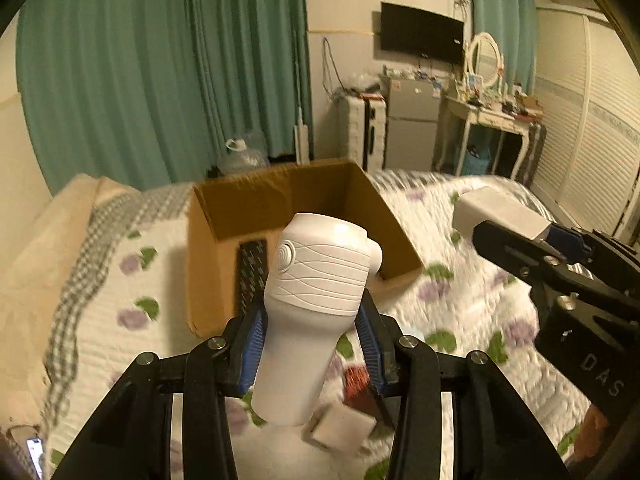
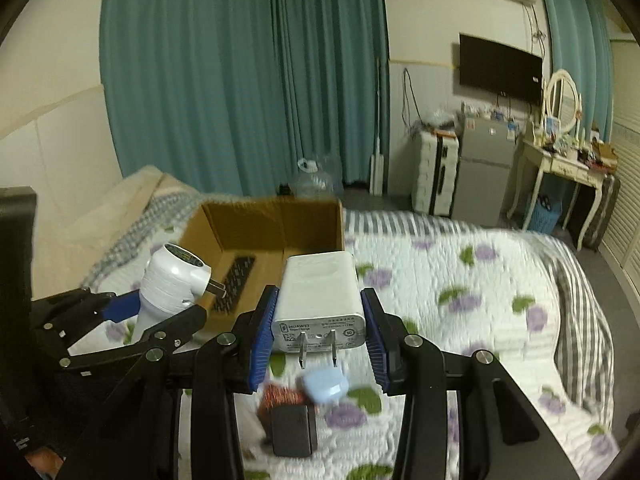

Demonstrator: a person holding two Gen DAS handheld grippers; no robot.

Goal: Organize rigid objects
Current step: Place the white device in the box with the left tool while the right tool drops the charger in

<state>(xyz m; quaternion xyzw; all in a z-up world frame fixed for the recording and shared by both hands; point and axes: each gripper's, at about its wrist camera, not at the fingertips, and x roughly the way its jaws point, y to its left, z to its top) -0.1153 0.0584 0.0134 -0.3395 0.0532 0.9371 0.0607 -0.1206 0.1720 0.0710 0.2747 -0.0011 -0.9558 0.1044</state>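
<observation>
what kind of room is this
Most likely a bedroom: a bed with a floral quilt, a dressing table with an oval mirror, teal curtains and a wall-mounted TV.

The remote control [image 1: 252, 272] in the cardboard box [image 1: 208, 264] is half hidden behind the white plug-in device [image 1: 316, 296] in the left wrist view — its keys are a blur. Below the left tool [image 1: 314, 344], a small white block [image 1: 344, 428] and a reddish thing [image 1: 356, 384] on the bed are smeared and partly covered by the fingers. In the right wrist view the pale blue object [image 2: 326, 386] beneath the charger [image 2: 320, 300] is too blurred to identify — the small print on the charger's plug face is mostly unreadable.
</observation>
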